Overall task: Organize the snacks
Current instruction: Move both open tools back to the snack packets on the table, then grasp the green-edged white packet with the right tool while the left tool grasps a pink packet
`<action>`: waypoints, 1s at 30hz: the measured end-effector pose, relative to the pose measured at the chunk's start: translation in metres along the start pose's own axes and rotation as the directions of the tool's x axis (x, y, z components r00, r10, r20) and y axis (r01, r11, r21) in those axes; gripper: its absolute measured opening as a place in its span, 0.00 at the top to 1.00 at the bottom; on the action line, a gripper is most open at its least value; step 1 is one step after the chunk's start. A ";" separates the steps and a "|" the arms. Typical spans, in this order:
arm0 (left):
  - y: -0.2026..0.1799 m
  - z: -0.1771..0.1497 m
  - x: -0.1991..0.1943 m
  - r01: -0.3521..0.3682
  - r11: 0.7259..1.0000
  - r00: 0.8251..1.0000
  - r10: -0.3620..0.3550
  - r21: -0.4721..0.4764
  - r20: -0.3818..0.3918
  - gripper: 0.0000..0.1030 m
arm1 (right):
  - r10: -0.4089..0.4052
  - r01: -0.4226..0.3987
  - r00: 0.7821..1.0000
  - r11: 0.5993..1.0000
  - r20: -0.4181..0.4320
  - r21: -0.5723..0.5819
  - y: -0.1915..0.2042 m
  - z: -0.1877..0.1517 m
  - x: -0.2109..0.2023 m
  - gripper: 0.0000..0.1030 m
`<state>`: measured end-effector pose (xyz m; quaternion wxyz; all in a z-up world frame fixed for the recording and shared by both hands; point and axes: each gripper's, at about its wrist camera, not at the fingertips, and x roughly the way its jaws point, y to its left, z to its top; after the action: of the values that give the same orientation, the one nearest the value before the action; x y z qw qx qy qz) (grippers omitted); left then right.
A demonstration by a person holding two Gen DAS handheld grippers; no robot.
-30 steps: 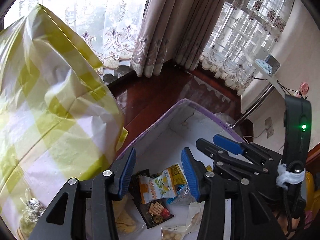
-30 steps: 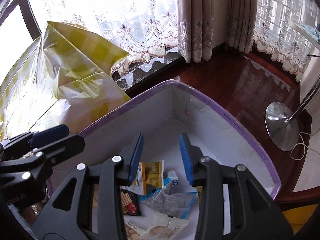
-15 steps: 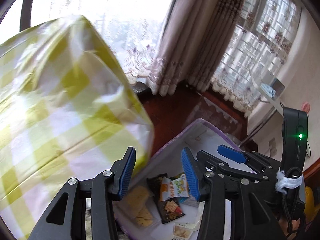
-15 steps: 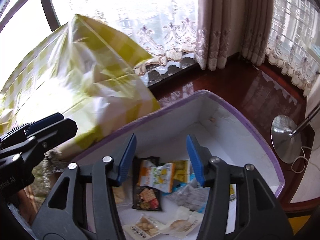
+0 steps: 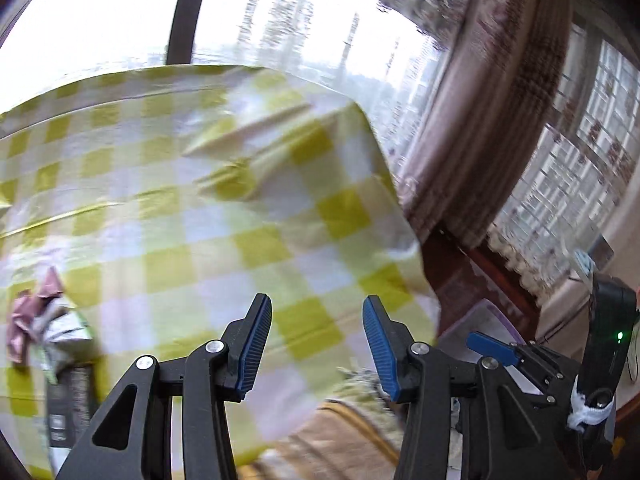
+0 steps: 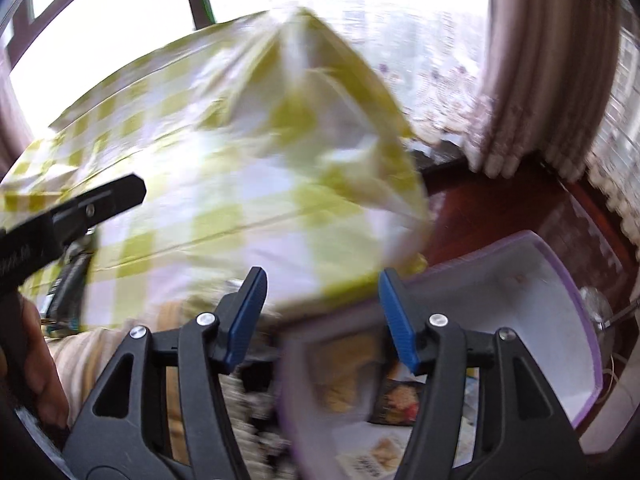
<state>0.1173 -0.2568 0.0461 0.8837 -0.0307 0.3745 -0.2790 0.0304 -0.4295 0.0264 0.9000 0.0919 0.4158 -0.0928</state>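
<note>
Both views are motion-blurred, so fine detail is unreliable. In the left wrist view, a large crinkled plastic bag in yellow-green and white check fills the left and centre; its left side is cut off by the lens edge, and a crumpled pink-and-silver wrapper at its left margin cannot be identified. The left gripper has its blue-padded jaws apart with nothing between them; only the bag shows behind the gap. At the lower right, the right gripper hides most of the box, leaving a sliver of purple rim. In the right wrist view, the same bag occupies the left and centre, and part of the left gripper crosses its left side. The right gripper has just been widening; its jaws stand apart and empty. To the right, the purple-rimmed white box sits just beside the bag on the dark wooden floor. The snack packets lie on its bottom, smeared and partly screened by the jaws. The far half of the box is bare.
</note>
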 end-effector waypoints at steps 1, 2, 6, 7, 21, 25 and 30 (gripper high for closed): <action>0.011 0.003 -0.005 -0.016 1.000 1.000 0.016 -0.012 0.007 0.53 | 0.011 -0.011 1.000 1.000 0.001 -0.014 0.012 0.003 0.001 0.38; 0.024 0.006 -0.010 -0.039 0.999 0.999 0.039 -0.025 0.013 0.53 | 0.023 -0.023 1.000 0.999 0.002 -0.026 0.022 0.006 0.002 0.37; 0.083 0.015 -0.036 -0.127 0.988 0.990 0.131 -0.083 0.046 0.53 | 0.067 -0.067 0.998 0.995 0.002 -0.070 0.066 0.016 0.009 0.34; 0.098 0.016 -0.042 -0.149 0.984 0.987 0.154 -0.100 0.050 0.53 | 0.080 -0.079 0.997 0.994 0.000 -0.081 0.076 0.017 0.011 0.33; 0.279 -0.024 -0.068 -0.346 0.854 0.936 0.342 -0.390 -0.081 0.53 | 0.235 -0.263 0.963 0.925 -0.131 -0.273 0.229 0.017 0.062 0.22; 0.287 -0.032 -0.053 -0.329 0.853 0.944 0.308 -0.406 -0.117 0.53 | 0.257 -0.294 0.954 0.902 -0.155 -0.316 0.259 0.018 0.070 0.21; 0.292 -0.037 -0.043 -0.329 0.851 0.944 0.292 -0.410 -0.151 0.53 | 0.237 -0.298 0.951 0.873 -0.197 -0.387 0.293 0.016 0.086 0.18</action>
<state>0.2049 0.0166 -0.0298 0.8720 -0.1519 0.4631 -0.0444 0.1680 -0.1579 -0.0030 0.8710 -0.0367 0.4725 0.1295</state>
